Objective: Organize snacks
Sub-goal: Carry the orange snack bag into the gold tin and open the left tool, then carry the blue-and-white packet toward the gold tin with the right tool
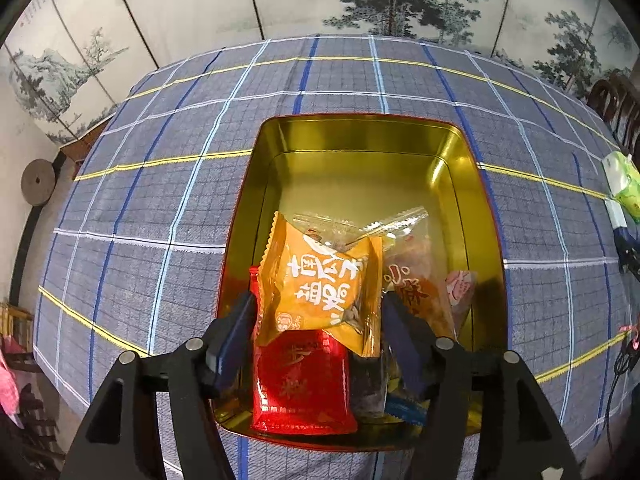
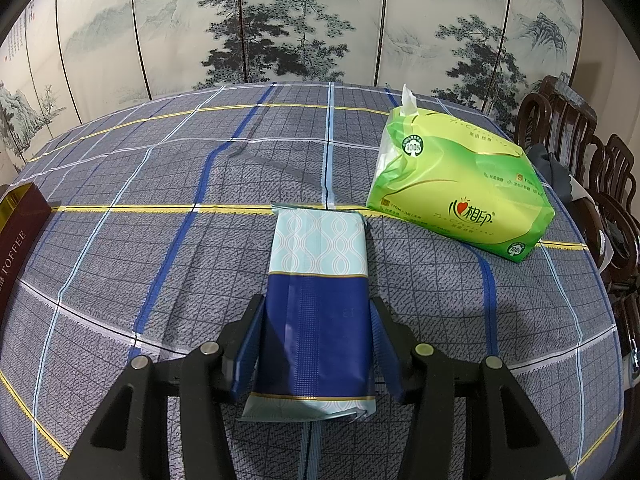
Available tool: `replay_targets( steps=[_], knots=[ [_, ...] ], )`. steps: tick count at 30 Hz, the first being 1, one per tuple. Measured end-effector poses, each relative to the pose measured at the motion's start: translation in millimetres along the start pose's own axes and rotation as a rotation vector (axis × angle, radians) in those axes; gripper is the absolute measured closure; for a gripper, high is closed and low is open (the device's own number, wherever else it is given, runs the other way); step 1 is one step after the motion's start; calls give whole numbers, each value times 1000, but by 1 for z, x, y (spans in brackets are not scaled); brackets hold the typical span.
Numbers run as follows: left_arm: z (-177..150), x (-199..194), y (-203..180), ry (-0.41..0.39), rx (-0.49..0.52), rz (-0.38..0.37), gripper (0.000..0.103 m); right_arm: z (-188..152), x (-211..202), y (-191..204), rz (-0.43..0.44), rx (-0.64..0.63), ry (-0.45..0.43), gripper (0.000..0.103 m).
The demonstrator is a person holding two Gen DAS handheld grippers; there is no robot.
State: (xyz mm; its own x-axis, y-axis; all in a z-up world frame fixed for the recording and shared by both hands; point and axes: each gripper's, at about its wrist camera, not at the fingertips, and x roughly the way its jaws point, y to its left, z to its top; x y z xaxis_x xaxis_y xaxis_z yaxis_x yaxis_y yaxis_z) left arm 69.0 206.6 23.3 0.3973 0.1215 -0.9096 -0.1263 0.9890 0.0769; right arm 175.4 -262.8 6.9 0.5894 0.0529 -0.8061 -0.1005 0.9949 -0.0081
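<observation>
In the left wrist view a gold tin (image 1: 360,136) with red outer walls sits on the checked tablecloth. It holds several snack packets, among them a red packet (image 1: 302,384) and clear ones (image 1: 416,276). My left gripper (image 1: 320,320) is over the tin's near end, jaws on either side of an orange packet (image 1: 320,284). In the right wrist view a blue and pale-teal packet (image 2: 316,308) lies on the cloth between the fingers of my right gripper (image 2: 318,328). The pads stand at its sides; contact is unclear.
A green tissue pack (image 2: 460,188) lies beyond the blue packet, to the right. The tin's dark red side (image 2: 18,232), lettered TOFFEE, shows at the left edge. Wooden chairs (image 2: 576,148) stand at the table's right side. A painted folding screen (image 2: 280,28) stands behind the table.
</observation>
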Motion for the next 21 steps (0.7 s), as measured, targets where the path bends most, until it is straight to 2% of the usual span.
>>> replay_targets(
  steps=[2, 15, 21],
  knots=[
    [-1, -3, 0, -9, 3, -2, 37, 0, 0, 0, 0, 0, 0, 51],
    [-6, -23, 4, -36, -21, -27, 33, 0, -1, -1, -2, -1, 0, 51],
    [-10, -44, 6, -85, -32, -29, 30, 1, -2, -6, -1, 7, 0, 51]
  ],
)
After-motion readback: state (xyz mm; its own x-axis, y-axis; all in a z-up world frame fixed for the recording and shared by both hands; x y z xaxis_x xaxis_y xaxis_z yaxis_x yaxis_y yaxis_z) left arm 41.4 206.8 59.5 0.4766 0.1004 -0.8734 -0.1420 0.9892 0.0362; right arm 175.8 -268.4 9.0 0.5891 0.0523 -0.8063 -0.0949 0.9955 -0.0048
